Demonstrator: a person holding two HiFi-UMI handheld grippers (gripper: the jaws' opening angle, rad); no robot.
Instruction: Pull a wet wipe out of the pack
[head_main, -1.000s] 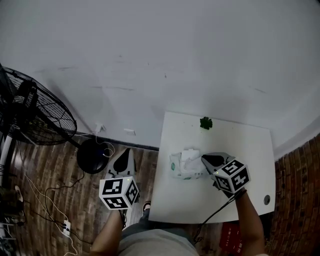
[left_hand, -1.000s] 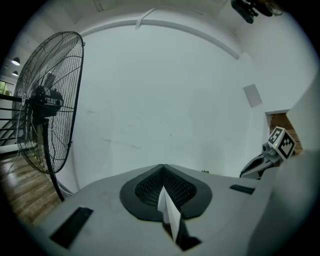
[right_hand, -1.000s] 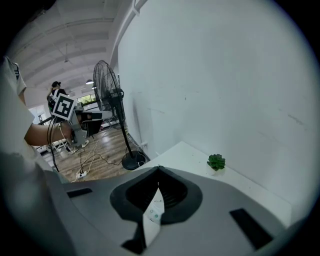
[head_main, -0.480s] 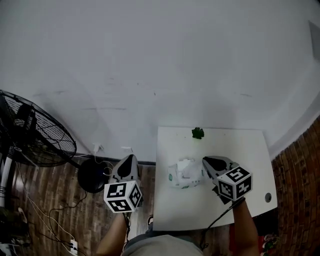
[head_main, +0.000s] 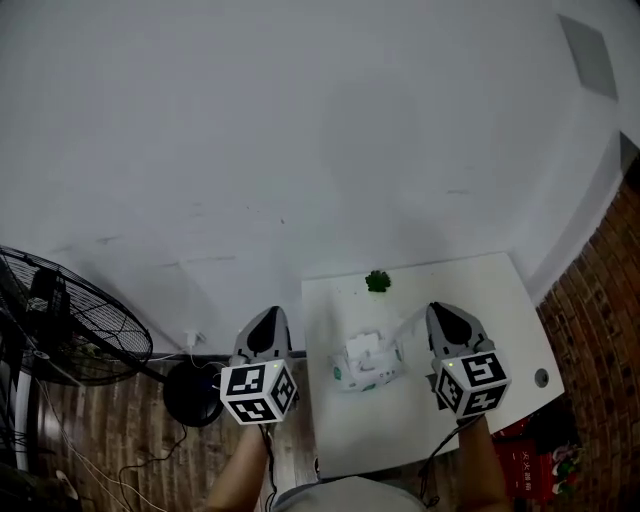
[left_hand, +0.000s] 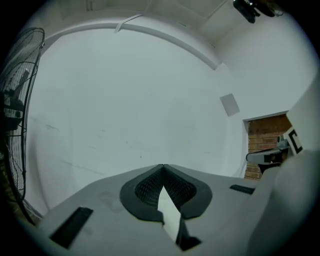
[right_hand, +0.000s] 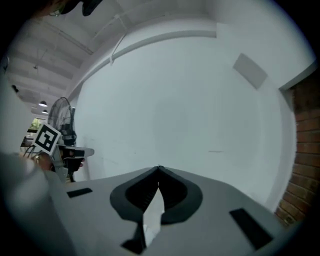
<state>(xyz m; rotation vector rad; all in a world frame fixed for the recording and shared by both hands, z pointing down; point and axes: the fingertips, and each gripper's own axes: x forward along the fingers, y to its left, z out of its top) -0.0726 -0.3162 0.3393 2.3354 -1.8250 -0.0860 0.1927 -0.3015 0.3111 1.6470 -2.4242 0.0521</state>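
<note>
The wet wipe pack (head_main: 366, 364) lies in the middle of the small white table (head_main: 500, 330), with a white wipe (head_main: 363, 347) sticking up from its top. My right gripper (head_main: 443, 314) is to the right of the pack, apart from it and shut on nothing. My left gripper (head_main: 269, 322) is beyond the table's left edge, also shut and empty. In the left gripper view the jaws (left_hand: 161, 165) meet at their tips and point at the bare wall. The right gripper view shows the same, with the jaws (right_hand: 159, 168) closed tip to tip.
A small green object (head_main: 377, 281) sits at the table's far edge. A standing fan (head_main: 70, 320) with a round base (head_main: 188, 392) is on the wooden floor at the left, cables beside it. A white wall rises behind the table; brick shows at the right.
The right gripper has drawn away from the pack to its right. The left gripper has come up beside the table's left edge. The head view has tilted up toward the wall.
</note>
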